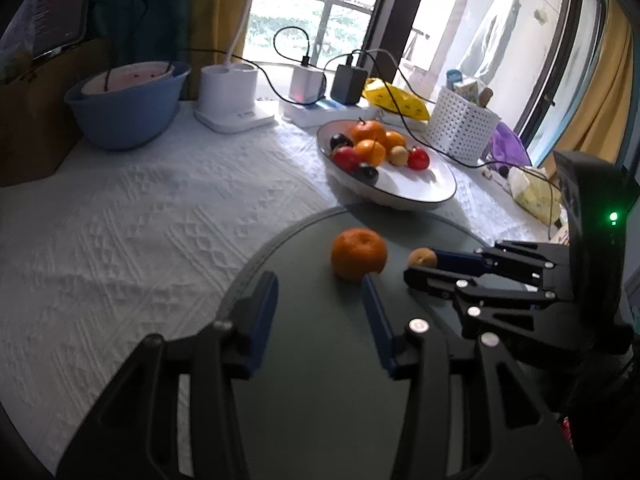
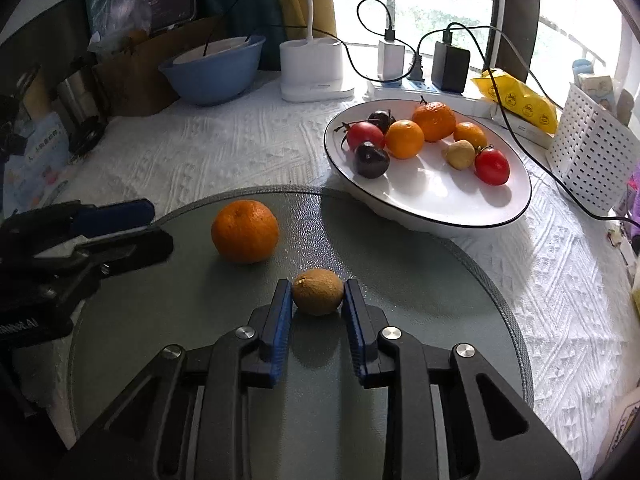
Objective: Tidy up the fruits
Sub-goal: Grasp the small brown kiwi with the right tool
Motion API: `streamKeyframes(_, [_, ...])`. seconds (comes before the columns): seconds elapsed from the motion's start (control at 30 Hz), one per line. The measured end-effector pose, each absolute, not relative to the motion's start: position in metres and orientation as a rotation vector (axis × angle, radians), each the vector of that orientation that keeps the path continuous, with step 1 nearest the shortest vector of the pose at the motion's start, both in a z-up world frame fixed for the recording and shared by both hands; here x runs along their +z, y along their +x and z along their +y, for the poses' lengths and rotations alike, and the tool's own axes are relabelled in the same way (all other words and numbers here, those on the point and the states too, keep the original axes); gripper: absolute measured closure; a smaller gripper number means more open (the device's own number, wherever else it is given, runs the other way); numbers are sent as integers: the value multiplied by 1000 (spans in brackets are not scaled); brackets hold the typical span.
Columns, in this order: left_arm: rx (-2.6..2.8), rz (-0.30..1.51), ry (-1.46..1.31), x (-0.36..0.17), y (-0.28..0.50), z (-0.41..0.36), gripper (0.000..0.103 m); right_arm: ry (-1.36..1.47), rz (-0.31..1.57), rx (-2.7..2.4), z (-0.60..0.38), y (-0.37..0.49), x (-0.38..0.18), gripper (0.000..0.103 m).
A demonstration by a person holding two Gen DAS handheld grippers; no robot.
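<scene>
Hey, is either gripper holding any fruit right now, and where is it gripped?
The right gripper pinches the small brown fruit by its two sides. The left gripper is open, holding nothing.

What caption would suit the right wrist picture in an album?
Right tongs closed around a small brown fruit on the grey mat, beside an orange, near the fruit plate.

Light: daylight from window (image 1: 320,12) at twelve o'clock, blown out
Shadows: fall toward six (soft)
Edges: fisheye-bent, dark corners, slight blur
</scene>
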State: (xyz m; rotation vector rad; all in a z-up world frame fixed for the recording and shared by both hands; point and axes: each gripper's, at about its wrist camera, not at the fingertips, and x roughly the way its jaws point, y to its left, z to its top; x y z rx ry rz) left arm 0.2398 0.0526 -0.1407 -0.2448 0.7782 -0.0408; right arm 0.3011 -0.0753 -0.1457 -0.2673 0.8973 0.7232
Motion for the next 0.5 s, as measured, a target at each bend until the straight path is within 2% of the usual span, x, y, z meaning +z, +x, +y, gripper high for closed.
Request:
streamKeyframes(0.03, [-41,781,-242,-141,242,51,52,-268,893,731,-76,301,-145,75])
streamKeyframes(0.07, [-45,782,-243,-141,244,50,41,-268,888,733,-77,302,-143,75])
streamKeyframes(0.1, [-49,782,-244,-140,245,49,35,-264,883,735,-79,303,-142,75])
streamKeyframes(0.5, [-65,826,-184,-147,277,32,35,-208,864,702,-106,313,-132,75])
